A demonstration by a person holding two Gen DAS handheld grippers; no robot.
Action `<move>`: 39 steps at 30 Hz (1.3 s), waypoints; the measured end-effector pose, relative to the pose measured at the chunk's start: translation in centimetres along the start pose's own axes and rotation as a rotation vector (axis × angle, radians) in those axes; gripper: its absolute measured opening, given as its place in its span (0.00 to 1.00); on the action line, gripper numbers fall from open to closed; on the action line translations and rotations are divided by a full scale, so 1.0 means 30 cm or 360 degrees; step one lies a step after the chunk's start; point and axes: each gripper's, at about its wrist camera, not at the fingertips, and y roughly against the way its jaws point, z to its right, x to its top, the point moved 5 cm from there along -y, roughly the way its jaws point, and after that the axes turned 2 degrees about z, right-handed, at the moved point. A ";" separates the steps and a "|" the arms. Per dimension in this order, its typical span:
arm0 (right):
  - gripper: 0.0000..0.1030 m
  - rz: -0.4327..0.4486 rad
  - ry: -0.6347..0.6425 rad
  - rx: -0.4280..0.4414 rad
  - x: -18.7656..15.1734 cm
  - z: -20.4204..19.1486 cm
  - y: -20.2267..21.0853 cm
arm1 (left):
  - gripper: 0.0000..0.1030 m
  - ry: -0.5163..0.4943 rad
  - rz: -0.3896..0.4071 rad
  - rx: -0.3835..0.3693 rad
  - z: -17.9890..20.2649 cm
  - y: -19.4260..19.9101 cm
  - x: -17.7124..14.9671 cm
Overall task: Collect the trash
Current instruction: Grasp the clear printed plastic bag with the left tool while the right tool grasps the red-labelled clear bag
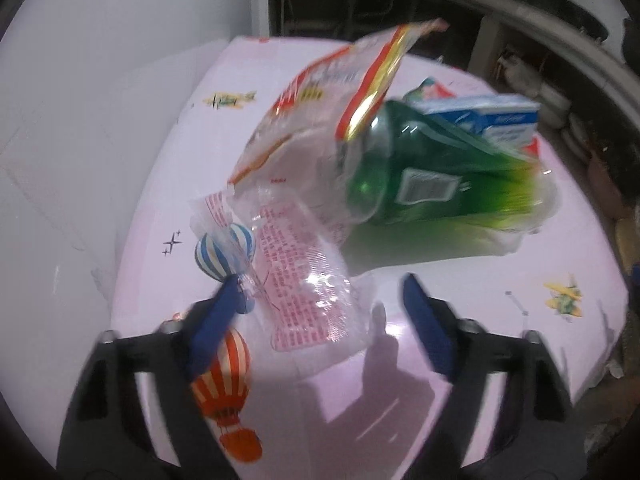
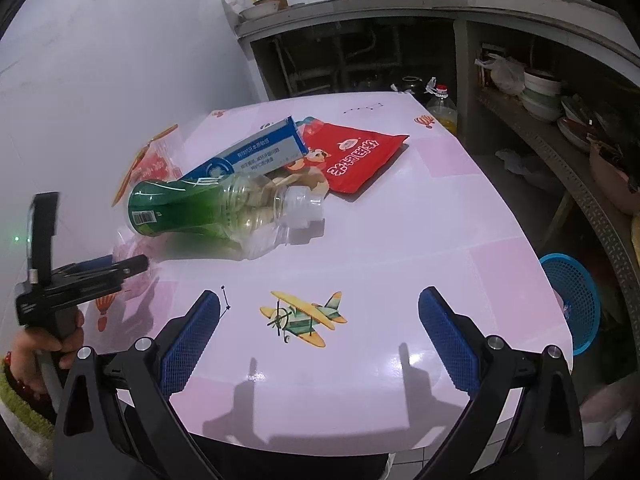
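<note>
Left gripper [image 1: 324, 300] over the pink table [image 1: 460, 288], jaws part open around a clear wrapper [image 1: 304, 280] with red print; left finger [image 1: 218, 320] touching the wrapper's edge, right finger clear of it, no squeeze visible. Just beyond, a clear-and-red bag [image 1: 320, 104] leaning on a green bottle [image 1: 420, 176] lying on its side, blue-white box [image 1: 492, 116] behind it. Further right, a red packet [image 2: 356, 160] flat on the table. Right gripper [image 2: 320, 320] wide open and empty above a printed aeroplane [image 2: 302, 318]. Off the table's right edge, a blue basket [image 2: 576, 300] on the floor.
</note>
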 end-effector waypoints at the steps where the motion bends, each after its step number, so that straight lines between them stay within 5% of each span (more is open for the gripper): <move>1: 0.94 0.0000 0.0004 -0.0004 0.001 -0.003 -0.001 | 0.62 0.0009 -0.0028 0.0015 -0.007 -0.017 -0.005; 11: 0.94 0.0031 0.0070 0.0147 0.094 -0.070 0.014 | 0.43 0.0048 -0.0017 0.0049 -0.058 -0.013 -0.025; 18: 0.86 -0.0090 -0.0165 0.0943 0.307 -0.252 -0.049 | 0.42 0.0068 0.0008 0.0037 -0.071 0.013 -0.050; 21: 0.77 -0.0251 -0.0294 0.1122 0.339 -0.324 -0.149 | 0.42 0.0078 0.0017 0.0026 -0.075 0.016 -0.050; 29: 0.67 -0.0522 -0.0431 0.1126 0.347 -0.429 -0.393 | 0.42 0.0069 0.0031 0.0002 -0.064 0.022 -0.060; 39: 0.57 -0.0708 -0.0404 0.1046 0.356 -0.502 -0.516 | 0.41 0.0092 0.0047 -0.0030 -0.069 0.035 -0.070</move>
